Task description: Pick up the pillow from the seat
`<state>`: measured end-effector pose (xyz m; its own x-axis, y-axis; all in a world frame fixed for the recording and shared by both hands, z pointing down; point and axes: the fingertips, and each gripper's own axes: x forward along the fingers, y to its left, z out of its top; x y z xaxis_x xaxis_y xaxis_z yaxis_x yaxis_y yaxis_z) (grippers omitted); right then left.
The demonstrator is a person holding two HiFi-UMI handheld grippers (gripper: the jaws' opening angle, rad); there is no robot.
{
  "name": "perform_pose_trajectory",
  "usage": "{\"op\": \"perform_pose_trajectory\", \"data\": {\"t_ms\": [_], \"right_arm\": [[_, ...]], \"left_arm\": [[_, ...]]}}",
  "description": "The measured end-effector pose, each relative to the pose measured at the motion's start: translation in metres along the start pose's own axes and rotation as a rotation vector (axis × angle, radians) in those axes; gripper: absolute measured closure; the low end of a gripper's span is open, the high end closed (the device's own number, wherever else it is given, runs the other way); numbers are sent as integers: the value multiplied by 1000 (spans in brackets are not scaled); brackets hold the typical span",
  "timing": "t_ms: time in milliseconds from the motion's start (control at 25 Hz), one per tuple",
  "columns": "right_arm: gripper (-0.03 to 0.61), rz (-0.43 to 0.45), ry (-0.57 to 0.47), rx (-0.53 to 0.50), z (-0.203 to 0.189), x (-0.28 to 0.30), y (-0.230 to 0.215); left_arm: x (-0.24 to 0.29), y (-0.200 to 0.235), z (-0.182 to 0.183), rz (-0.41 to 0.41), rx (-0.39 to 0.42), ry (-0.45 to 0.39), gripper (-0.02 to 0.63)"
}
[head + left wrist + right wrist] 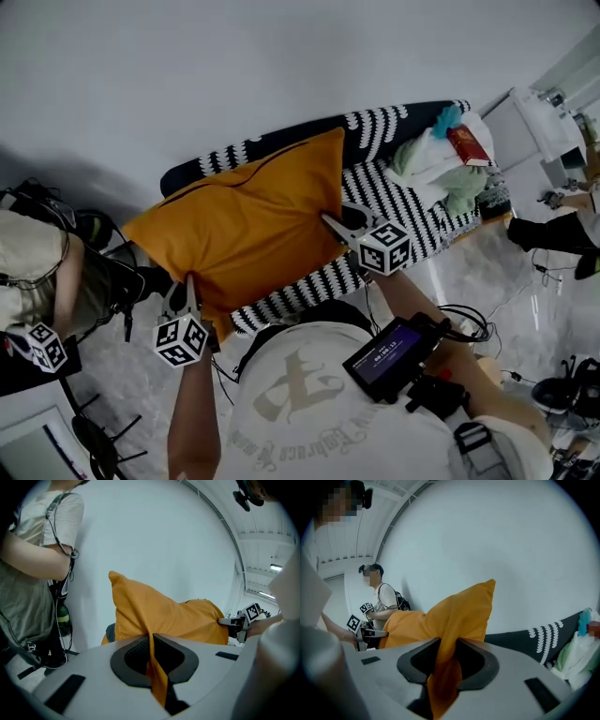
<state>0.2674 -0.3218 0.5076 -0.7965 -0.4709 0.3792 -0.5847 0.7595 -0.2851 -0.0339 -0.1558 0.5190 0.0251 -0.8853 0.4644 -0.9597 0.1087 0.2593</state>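
Observation:
An orange pillow hangs lifted above the black-and-white patterned seat, held by both grippers. My left gripper is shut on the pillow's lower left edge, and the orange fabric runs between its jaws. At the pillow's right edge my right gripper is shut on a thicker fold of the pillow. The left gripper view shows the pillow with the right gripper at its far side. From the right gripper view the pillow stretches toward the left gripper.
Folded clothes and a red book lie at the seat's right end. A second person stands close on the left with another marker cube. Cables and gear crowd the floor at right. A white wall stands behind.

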Motion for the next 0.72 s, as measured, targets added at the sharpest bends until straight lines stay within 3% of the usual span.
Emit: {"op": "perform_pose_trajectory", "data": {"t_ms": [400, 720], "right_arm": [[453, -32, -50, -13, -15, -30, 33], [453, -47, -56, -12, -24, -44, 30]], "left_arm": [[-35, 3, -10, -38, 11, -43, 589], [-37, -7, -16, -50, 17, -47, 589]]}}
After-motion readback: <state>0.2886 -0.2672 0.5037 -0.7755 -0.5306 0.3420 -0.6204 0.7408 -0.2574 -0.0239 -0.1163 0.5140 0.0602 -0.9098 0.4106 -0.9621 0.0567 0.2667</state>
